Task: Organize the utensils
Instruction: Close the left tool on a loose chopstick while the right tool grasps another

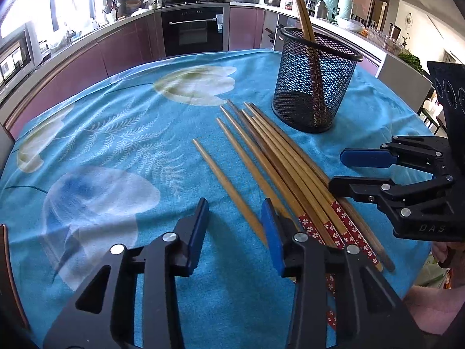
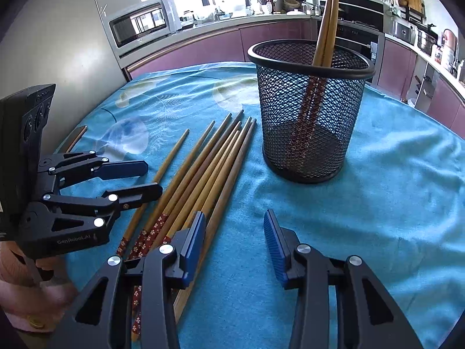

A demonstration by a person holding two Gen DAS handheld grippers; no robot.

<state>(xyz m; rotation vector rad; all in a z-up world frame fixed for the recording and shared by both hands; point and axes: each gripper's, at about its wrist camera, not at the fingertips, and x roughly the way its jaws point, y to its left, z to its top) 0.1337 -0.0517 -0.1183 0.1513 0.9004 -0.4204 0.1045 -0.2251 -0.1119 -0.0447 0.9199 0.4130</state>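
Note:
Several wooden chopsticks (image 1: 279, 163) lie in a loose bundle on the blue cloth, some with red flowered ends; they also show in the right wrist view (image 2: 203, 174). A black mesh holder (image 1: 315, 81) stands upright behind them with two chopsticks (image 1: 302, 8) in it; it also shows in the right wrist view (image 2: 311, 110). My left gripper (image 1: 235, 226) is open and empty, its jaws low over the near ends of the bundle. My right gripper (image 2: 235, 238) is open and empty just right of the bundle. Each gripper shows in the other's view: right (image 1: 337, 168), left (image 2: 152, 177).
The table is covered by a blue flowered cloth (image 1: 116, 145). A kitchen counter with an oven (image 1: 191, 29), pots and a microwave (image 2: 142, 26) runs behind the table. A thin wooden edge (image 2: 77, 138) shows at the table's left side.

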